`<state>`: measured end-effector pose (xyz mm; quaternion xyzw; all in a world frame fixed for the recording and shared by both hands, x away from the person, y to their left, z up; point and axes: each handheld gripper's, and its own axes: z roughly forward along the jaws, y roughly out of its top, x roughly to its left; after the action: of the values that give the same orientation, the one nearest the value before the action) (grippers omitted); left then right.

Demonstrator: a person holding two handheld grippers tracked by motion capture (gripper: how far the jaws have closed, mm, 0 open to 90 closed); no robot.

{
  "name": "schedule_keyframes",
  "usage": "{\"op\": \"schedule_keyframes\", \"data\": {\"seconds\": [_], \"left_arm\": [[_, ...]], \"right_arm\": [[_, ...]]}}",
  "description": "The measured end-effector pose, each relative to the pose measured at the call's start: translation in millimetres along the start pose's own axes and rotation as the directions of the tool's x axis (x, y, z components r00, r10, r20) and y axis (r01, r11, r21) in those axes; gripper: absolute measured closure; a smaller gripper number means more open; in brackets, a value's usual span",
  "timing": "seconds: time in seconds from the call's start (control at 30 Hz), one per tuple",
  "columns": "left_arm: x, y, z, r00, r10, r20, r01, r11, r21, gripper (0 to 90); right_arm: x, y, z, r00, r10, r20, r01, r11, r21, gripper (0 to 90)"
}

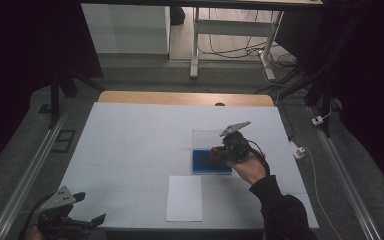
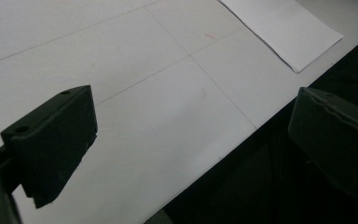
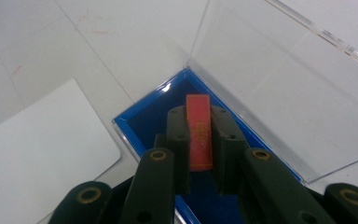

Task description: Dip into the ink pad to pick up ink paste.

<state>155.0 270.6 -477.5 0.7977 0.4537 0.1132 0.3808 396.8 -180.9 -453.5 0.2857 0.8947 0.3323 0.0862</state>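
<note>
A flat blue tray (image 1: 211,163) (image 3: 144,119) with a raised clear lid (image 1: 206,137) (image 3: 270,79) lies right of the table's middle. Over it my right gripper (image 1: 216,152) (image 3: 200,114) is shut on a small red block (image 3: 200,132) (image 1: 213,151), held edge-on between the pads above the blue bottom. My left gripper (image 1: 91,207) (image 2: 191,135) hangs at the table's near left corner, its jaws wide apart with nothing between them.
A white sheet of paper (image 1: 184,197) (image 2: 284,30) (image 3: 37,149) lies near the front edge, just left of the tray. The white table top (image 1: 140,135) ends close below my left gripper. Desk legs and cables stand on the floor beyond the far edge.
</note>
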Motion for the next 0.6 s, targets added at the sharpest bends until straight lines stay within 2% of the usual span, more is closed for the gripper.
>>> {"op": "schedule_keyframes", "data": {"seconds": [0.1,0.27,0.33,0.6], "left_arm": [[0.3,-0.1,-0.4,1.0000,0.000,0.002,0.000,1.0000,-0.002,1.1],[-0.4,0.0,0.1,1.0000,0.005,-0.001,-0.005,1.0000,0.001,1.2],[-0.4,0.1,0.1,1.0000,0.005,0.000,-0.005,1.0000,0.001,1.2],[-0.8,0.7,0.6,0.9999,0.010,-0.001,-0.010,0.9999,0.006,1.3]], "right_arm": [[-0.1,0.1,1.3,1.0000,-0.006,0.004,0.006,1.000,0.007,79.3],[1.0,-0.1,8.1,0.9991,-0.004,0.042,0.003,1.000,0.019,79.4],[0.4,0.0,10.4,0.9992,0.006,0.039,-0.007,1.000,0.022,79.4],[3.1,-1.0,21.5,0.9995,-0.021,0.024,0.019,0.999,0.051,79.4]]}}
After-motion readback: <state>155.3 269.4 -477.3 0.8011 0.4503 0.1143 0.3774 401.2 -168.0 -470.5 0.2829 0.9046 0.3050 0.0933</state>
